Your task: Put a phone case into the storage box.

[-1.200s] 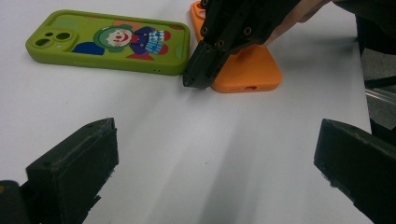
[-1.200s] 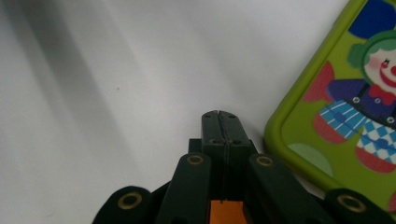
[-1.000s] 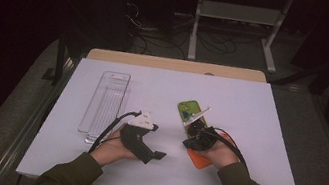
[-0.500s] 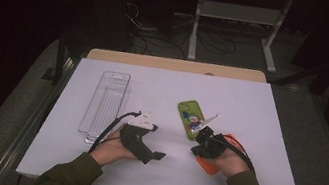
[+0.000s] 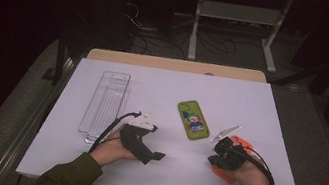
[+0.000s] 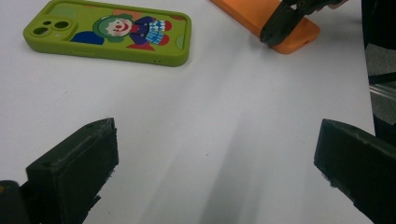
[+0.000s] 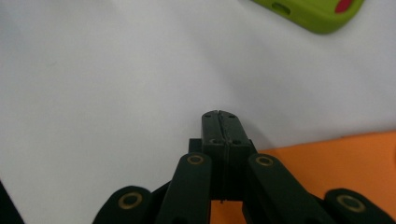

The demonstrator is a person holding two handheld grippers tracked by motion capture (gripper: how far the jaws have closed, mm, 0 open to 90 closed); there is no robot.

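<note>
Right gripper [image 7: 219, 116], lower centre of the right gripper view: jaws pressed together, tips meeting over the white table [image 7: 93, 70], with nothing visible between them. An orange phone case [image 7: 336, 168] lies flat beneath and beside the linkage at lower right of that view; the pictures do not show whether the jaws touch it. In the high view the right gripper [image 5: 224, 151] sits at lower right of the frame, the orange phone case [image 5: 240, 141] partly hidden under it.

Left gripper [image 6: 215, 154], left gripper view: jaws spread wide at the lower corners, holding nothing, bare table [image 6: 210, 93] between them. In the high view the left gripper [image 5: 154, 154] lies lower centre.

Green phone case [image 5: 193, 120], centre of the high view, flat on the table [image 5: 153, 85], printed with a cartoon clown figure; camera cut-outs at upper left of the left gripper view [image 6: 107, 31]. No legible writing or brand.

Clear plastic tray [image 5: 104, 105], left of centre in the high view, well apart from both cases.
</note>
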